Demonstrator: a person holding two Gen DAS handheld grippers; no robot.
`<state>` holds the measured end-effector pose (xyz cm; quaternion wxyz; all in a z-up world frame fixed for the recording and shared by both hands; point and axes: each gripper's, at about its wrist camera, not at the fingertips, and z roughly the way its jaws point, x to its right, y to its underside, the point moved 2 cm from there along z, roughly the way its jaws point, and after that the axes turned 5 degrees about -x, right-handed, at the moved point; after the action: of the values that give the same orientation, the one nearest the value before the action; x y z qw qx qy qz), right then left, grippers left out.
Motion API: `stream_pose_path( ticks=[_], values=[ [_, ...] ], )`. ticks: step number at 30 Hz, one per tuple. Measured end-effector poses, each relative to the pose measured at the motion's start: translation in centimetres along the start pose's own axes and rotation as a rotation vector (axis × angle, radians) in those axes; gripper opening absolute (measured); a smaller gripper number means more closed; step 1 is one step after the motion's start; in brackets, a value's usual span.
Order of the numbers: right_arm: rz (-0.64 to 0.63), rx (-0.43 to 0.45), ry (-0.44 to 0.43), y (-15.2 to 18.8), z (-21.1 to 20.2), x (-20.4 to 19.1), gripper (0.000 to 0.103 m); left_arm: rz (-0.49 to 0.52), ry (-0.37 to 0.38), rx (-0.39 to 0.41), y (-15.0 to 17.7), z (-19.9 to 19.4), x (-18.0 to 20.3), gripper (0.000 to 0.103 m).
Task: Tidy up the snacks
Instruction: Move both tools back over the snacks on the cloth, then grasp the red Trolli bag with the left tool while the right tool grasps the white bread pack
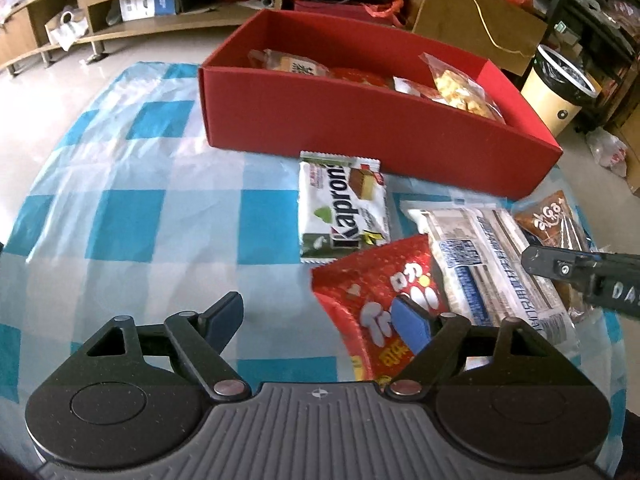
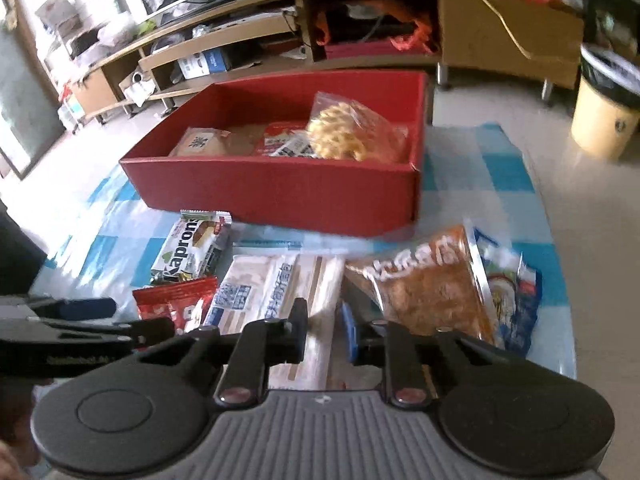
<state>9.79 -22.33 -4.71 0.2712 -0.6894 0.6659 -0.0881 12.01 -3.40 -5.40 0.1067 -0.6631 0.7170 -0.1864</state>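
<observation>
A blue-and-white checked cloth (image 1: 128, 216) covers the surface, and a long red box (image 1: 360, 128) sits on it at the far side. Inside the box lie a clear bag of yellow twisted crisps (image 2: 344, 132), a pale packet with a dark printed label (image 2: 202, 142) and a red-and-white packet (image 2: 286, 138) between them.

The loose snacks lie in a cluster on the cloth just in front of the box. A long white packet with blue print (image 2: 272, 292) is in the middle. To its right, a brown-orange packet (image 2: 428, 288) is tilted up on its edge, with a blue-and-white packet (image 2: 512, 300) just behind it. Left of the white packet, a red packet with white lettering (image 1: 380, 288) overlaps its corner, and a white-and-green Kapron wafer pack (image 1: 344, 204) lies nearest the box wall.

The left gripper (image 1: 320, 316) hangs over the cloth with its jaws wide; its right blue-padded finger hovers over the red packet, the left one over bare cloth, and nothing is gripped. The right gripper (image 2: 324, 332) has its jaws drawn narrow over the near end of the long white packet. The view there is blurred, so I cannot tell for sure whether the pads pinch the wrapper, though they appear to.
</observation>
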Motion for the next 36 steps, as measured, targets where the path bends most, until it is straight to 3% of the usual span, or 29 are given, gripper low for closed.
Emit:
stream_pose_path(
  ticks=[1,4,6,7,11,17,19,20,21,29,33,36],
  values=[
    [0.042,-0.002,-0.027,-0.1,-0.1,0.4,0.018,0.001,0.001,-0.002,0.1,0.0,0.1,0.086],
    [0.075,-0.007,-0.087,-0.7,-0.4,0.2,0.035,0.007,-0.002,-0.004,0.3,0.1,0.1,0.087],
    [0.017,-0.016,-0.071,-1.0,-0.2,-1.1,0.065,0.001,0.002,-0.006,0.4,0.0,-0.1,0.088],
    [-0.022,-0.034,-0.060,-1.2,0.2,-2.0,0.071,-0.003,0.009,-0.007,0.5,0.0,-0.3,0.088],
    [-0.099,-0.071,0.009,-1.4,1.9,-4.5,0.076,-0.009,0.021,-0.003,0.9,-0.2,-1.0,0.088],
    [-0.084,-0.153,0.068,-0.6,4.8,-4.2,0.090,0.023,0.016,0.015,1.4,-0.4,-1.3,0.091],
    [-0.089,-0.136,0.057,-0.4,4.7,-3.8,0.084,0.022,0.024,0.016,1.4,-0.6,-1.4,0.091],
    [-0.094,-0.117,0.057,-0.3,4.3,-3.7,0.069,0.020,0.028,0.011,1.4,-0.6,-1.5,0.091],
    [-0.094,-0.103,0.056,-0.1,3.8,-3.6,0.067,0.013,0.034,0.009,1.4,-0.6,-1.6,0.091],
    [-0.012,0.005,0.023,3.9,-1.0,-1.2,0.065,-0.053,0.065,-0.023,1.2,-0.3,-0.5,0.092],
    [0.036,0.020,0.006,6.4,-1.6,-0.3,0.064,-0.081,0.036,-0.027,0.7,0.5,1.7,0.099],
    [0.018,0.044,0.007,7.7,-2.1,-0.4,0.064,-0.053,-0.047,-0.023,0.6,1.2,3.4,0.099]
  ],
)
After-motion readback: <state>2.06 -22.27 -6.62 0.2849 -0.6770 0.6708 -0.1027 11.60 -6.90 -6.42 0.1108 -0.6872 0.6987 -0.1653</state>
